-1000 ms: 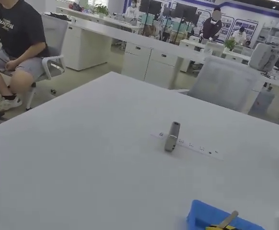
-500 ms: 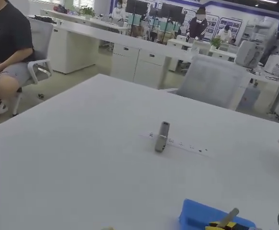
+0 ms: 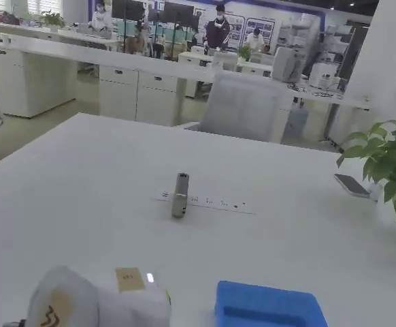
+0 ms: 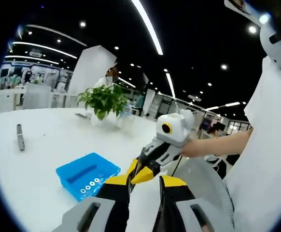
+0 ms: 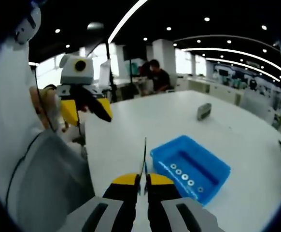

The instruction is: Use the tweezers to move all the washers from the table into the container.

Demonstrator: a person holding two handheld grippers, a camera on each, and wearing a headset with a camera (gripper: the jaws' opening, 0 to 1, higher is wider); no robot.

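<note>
The blue container point(image 5: 213, 169) lies on the white table point(image 5: 131, 125) with several white washers point(image 5: 184, 176) in a row inside it. My right gripper point(image 5: 144, 176) is shut on thin dark tweezers point(image 5: 144, 154), whose tip stands beside the container's near corner. My left gripper point(image 4: 145, 181) hangs off the table's edge with its jaws apart and nothing between them; its yellow jaws look spread in the right gripper view point(image 5: 86, 112). The right gripper point(image 4: 143, 171) comes in just ahead of the left one. The container point(image 3: 269, 306) sits at the head view's bottom edge, right of a gripper's white body point(image 3: 96, 300).
A small grey metal bar point(image 3: 179, 195) lies mid-table, with a row of tiny specks point(image 3: 211, 201) beside it, too small to identify. A potted plant point(image 3: 388, 167) and a phone point(image 3: 353, 185) are at the right edge. Chairs, desks and people stand beyond the table.
The head camera has swung to the right. The yellow jaw tip with the tweezers over the container has left the picture, and a gripper's white body has come in at bottom left.
</note>
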